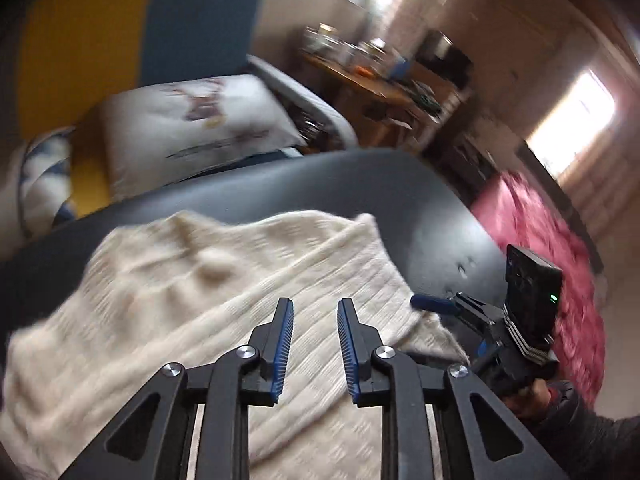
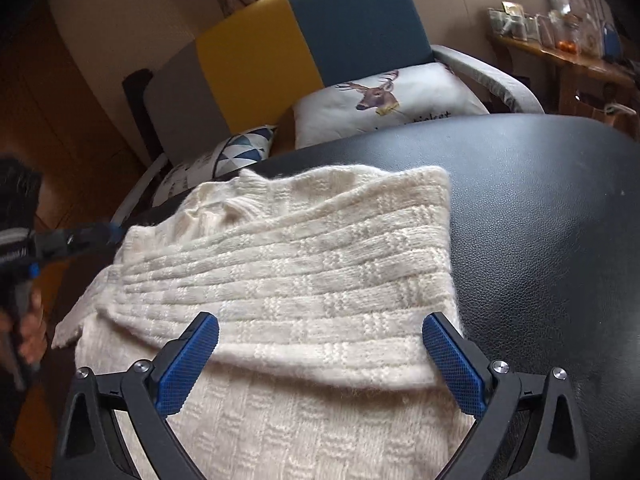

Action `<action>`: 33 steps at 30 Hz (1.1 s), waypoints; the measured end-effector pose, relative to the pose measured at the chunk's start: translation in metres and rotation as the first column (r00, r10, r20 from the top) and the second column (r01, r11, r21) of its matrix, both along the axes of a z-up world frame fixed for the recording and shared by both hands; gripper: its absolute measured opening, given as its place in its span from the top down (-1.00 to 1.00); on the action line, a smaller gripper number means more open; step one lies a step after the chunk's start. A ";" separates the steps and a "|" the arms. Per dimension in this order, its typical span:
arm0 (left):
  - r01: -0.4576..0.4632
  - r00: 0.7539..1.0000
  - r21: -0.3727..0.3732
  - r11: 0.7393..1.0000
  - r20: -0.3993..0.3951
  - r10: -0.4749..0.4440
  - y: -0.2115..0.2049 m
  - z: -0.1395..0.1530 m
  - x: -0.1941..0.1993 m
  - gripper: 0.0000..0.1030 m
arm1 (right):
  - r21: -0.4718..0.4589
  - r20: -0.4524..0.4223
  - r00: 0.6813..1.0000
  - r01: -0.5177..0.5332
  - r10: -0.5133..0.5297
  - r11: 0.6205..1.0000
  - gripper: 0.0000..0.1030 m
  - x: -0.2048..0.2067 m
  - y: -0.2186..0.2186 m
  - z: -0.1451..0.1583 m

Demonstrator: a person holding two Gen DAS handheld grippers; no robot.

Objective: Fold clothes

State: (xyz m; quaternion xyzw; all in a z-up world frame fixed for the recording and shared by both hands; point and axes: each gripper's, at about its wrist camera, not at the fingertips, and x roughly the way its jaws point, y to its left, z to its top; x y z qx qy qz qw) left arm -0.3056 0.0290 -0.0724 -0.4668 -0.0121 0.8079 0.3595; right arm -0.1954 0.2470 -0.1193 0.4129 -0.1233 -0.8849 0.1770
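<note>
Work surface: a black table top (image 2: 540, 220) with a pebbled, leather-like grain and a rounded far edge. Beyond it, at 12 o'clock, stands an armchair (image 2: 304, 36) upholstered in grey, yellow and teal panels, with a grey padded armrest.

On the chair seat lie two cushions: a white cushion (image 2: 396, 100) printed with a stag's head, and a second cushion (image 2: 240, 148) at 10 o'clock of it with blue and white triangles.

At 2 o'clock a wooden side table (image 2: 560, 56) carries jars and small items, too blurred to identify. A pink rug (image 1: 552, 264) covers the floor off the table's edge, and bright windows light the walls.

Task item: a cream knitted sweater (image 2: 304, 264) lies on the table, occupying its near and central part. It is partly folded, with one layer doubled over another. The knit is thick and fuzzy, with ribbed bands and a basket-weave block pattern.

The left gripper (image 1: 314, 312) hovers over the sweater, its ribbed blue pads standing narrowly apart, nothing between them; released.

The right gripper (image 2: 320, 328) has its jaws spread wide, flanking the folded edge; its textured blue pads do not press the cloth. Released likewise.

A hand (image 1: 528, 396) in a dark sleeve carries it.
</note>
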 end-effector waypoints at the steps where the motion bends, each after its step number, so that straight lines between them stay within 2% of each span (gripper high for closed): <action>1: 0.041 0.999 -0.013 0.999 -0.001 -0.041 0.017 0.000 -0.007 0.54 | -0.017 -0.004 1.000 -0.012 0.012 1.000 -1.00 0.003 0.001 0.001; 3: 0.105 0.994 -0.033 0.994 0.006 -0.105 0.049 -0.001 -0.023 0.46 | -0.040 -0.009 0.999 -0.051 0.051 0.998 -1.00 0.010 0.001 0.001; 5: 0.171 0.985 -0.039 0.985 0.041 -0.169 0.077 -0.008 -0.042 0.37 | -0.035 -0.006 0.996 -0.085 0.085 0.996 -1.00 0.013 -0.002 -0.002; 7: 0.216 0.975 -0.074 0.974 0.066 -0.211 0.099 -0.017 -0.058 0.34 | -0.028 -0.003 0.995 -0.103 0.103 0.994 -1.00 0.015 -0.004 -0.007; 11: 0.301 0.943 -0.058 0.952 0.166 -0.288 0.125 -0.038 -0.086 0.33 | -0.028 -0.006 0.993 -0.119 0.119 0.992 -1.00 0.016 -0.005 -0.013; 16: 0.324 0.924 -0.035 0.945 0.225 -0.309 0.130 -0.057 -0.115 0.33 | -0.059 -0.015 0.992 -0.124 0.124 0.991 -1.00 0.016 -0.001 -0.016; 21: 0.401 0.867 0.004 0.916 0.323 -0.381 0.142 -0.082 -0.128 0.33 | -0.099 -0.019 0.992 -0.130 0.128 0.987 -1.00 0.015 0.004 -0.018; 24: 0.406 0.859 0.034 0.913 0.328 -0.394 0.141 -0.085 -0.127 0.33 | -0.114 -0.019 0.992 -0.127 0.126 0.985 -1.00 0.014 0.006 -0.019; 25: 0.407 0.856 0.044 0.912 0.330 -0.398 0.141 -0.086 -0.127 0.38 | -0.115 -0.019 0.992 -0.127 0.126 0.985 -1.00 0.014 0.006 -0.019; 26: 0.409 0.856 0.050 0.911 0.326 -0.402 0.141 -0.086 -0.126 0.50 | -0.115 -0.018 0.992 -0.127 0.126 0.985 -1.00 0.014 0.006 -0.019; 27: 0.413 0.868 0.032 0.910 0.288 -0.404 0.140 -0.082 -0.120 0.64 | -0.114 -0.018 0.992 -0.126 0.125 0.985 -1.00 0.014 0.005 -0.019; 28: 0.417 0.879 0.013 0.909 0.247 -0.407 0.140 -0.077 -0.114 0.88 | -0.111 -0.018 0.992 -0.125 0.124 0.986 -1.00 0.014 0.005 -0.019; 30: 0.429 0.896 -0.028 0.903 0.136 -0.422 0.140 -0.062 -0.096 0.89 | -0.101 -0.018 0.992 -0.122 0.121 0.987 -1.00 0.014 0.003 -0.019; 32: 0.400 0.917 -0.135 0.907 0.045 -0.397 0.143 -0.061 -0.087 0.90 | -0.076 -0.016 0.993 -0.117 0.117 0.990 -1.00 0.014 0.000 -0.019; 33: 0.370 0.928 -0.189 0.909 0.046 -0.369 0.146 -0.069 -0.091 0.90 | -0.056 -0.014 0.993 -0.115 0.115 0.992 -1.00 0.014 -0.003 -0.019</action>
